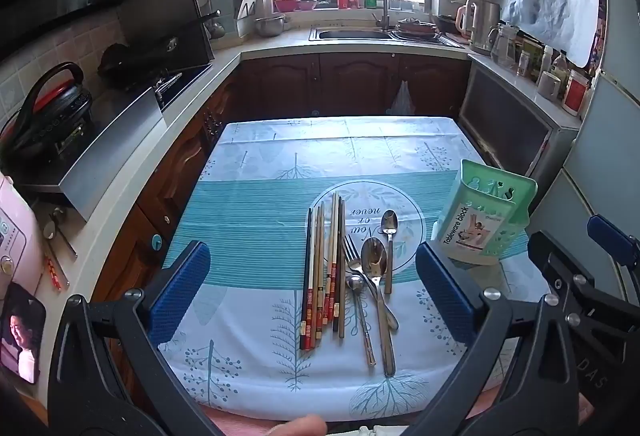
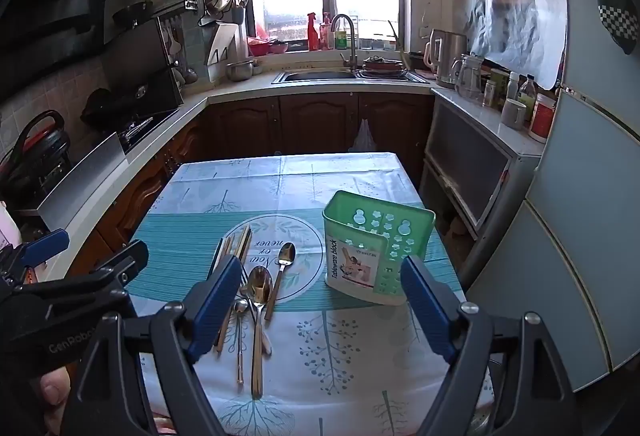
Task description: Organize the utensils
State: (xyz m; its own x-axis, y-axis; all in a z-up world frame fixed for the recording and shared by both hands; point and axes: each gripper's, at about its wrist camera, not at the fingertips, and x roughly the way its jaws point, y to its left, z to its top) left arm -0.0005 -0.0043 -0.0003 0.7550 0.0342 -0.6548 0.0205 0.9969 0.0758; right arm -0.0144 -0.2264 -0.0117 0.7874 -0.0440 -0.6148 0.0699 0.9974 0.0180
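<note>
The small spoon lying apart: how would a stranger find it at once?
Start at the table with the blue-and-white tablecloth, then its printed circle. The short steel spoon lies there, right of the cutlery pile, beside the green plastic holder, touching no other utensil.

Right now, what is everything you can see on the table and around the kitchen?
chopsticks: several, brown, black and pale, lying side by side on the tablecloth, left of the spoons
spoons: three, silver, on the tablecloth
fork: one, silver, under the big spoon
utensil holder: one, green and white, standing on the table's right side, looks empty
tablecloth: one, teal and white with trees
sink: one, steel, under the window
kettle: one, pale, right counter
left gripper: blue pads, open, above the cutlery
right gripper: blue pads, open, near the holder
</note>
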